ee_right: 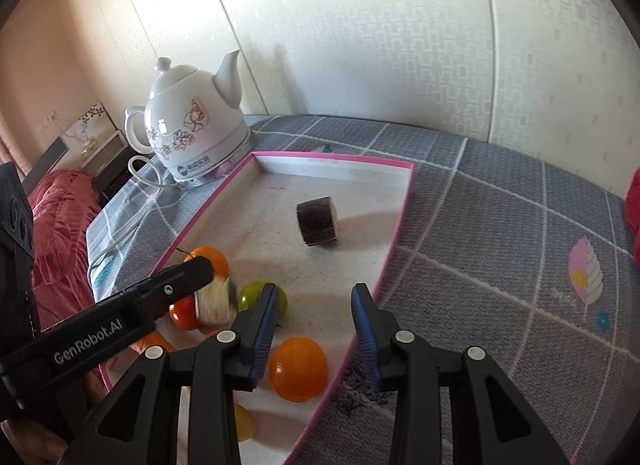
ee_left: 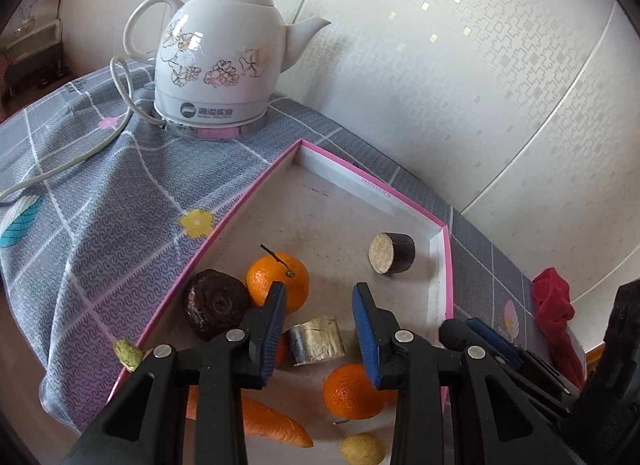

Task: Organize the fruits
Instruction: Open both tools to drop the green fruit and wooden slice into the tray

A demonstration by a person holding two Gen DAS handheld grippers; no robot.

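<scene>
While both grippers were held over the tray point(ee_left: 438, 261), the left gripper point(ee_left: 319, 301) stood slightly open and empty, a pale chunk point(ee_left: 318, 340) between its fingers. The right gripper point(ee_right: 314, 301) was likewise ajar and empty. Oranges point(ee_left: 277, 281) lay at ten o'clock, the kettle point(ee_left: 216, 61) beyond.

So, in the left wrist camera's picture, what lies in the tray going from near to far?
Small yellow fruit → carrot → lower orange → pale cut chunk → stemmed orange → dark-skinned cut piece → tray's far wall.
</scene>
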